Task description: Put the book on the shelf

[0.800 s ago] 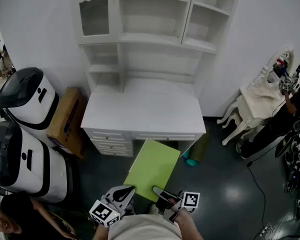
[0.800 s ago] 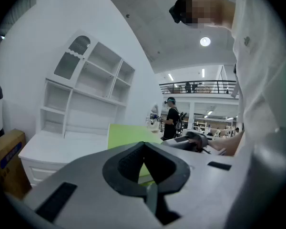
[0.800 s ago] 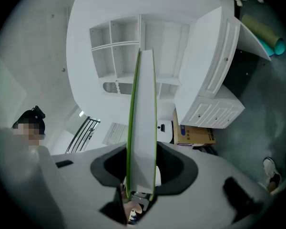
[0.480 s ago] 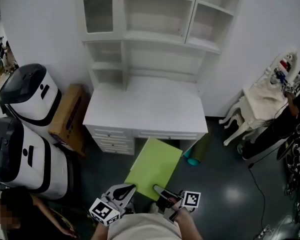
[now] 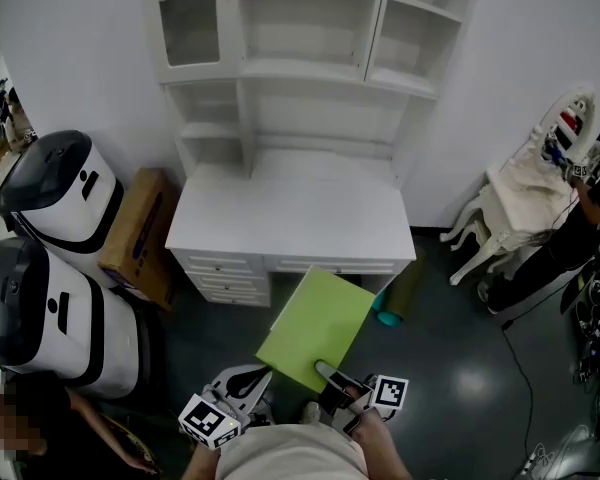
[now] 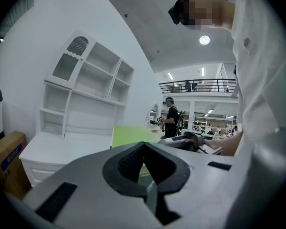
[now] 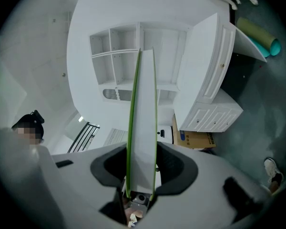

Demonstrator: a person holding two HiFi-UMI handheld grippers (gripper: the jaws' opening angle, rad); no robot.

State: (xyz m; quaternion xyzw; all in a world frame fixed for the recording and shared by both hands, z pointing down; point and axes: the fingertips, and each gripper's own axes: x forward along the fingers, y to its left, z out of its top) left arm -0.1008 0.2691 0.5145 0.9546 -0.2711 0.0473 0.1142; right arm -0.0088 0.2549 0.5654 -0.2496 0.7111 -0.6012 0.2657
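A thin bright green book (image 5: 318, 330) hangs over the dark floor in front of the white desk (image 5: 290, 218), in the head view. My right gripper (image 5: 325, 370) is shut on its near edge. In the right gripper view the book (image 7: 144, 128) stands edge-on between the jaws of that gripper (image 7: 142, 148), pointing toward the white shelf unit (image 7: 119, 56). My left gripper (image 5: 255, 376) is just left of the book, shut and empty, apart from it. Its closed tips (image 6: 144, 144) show in the left gripper view, with the book (image 6: 128, 136) behind them. The open shelves (image 5: 310, 78) rise above the desk.
Two white-and-black machines (image 5: 55, 193) (image 5: 40, 318) stand at the left, with a cardboard box (image 5: 135, 233) beside the desk. A green and teal roll (image 5: 395, 303) leans at the desk's right corner. A white chair (image 5: 515, 208) and a person (image 5: 580, 218) are at the right.
The book and my right gripper have shifted a little to the right and toward the desk. The left gripper has hardly moved.
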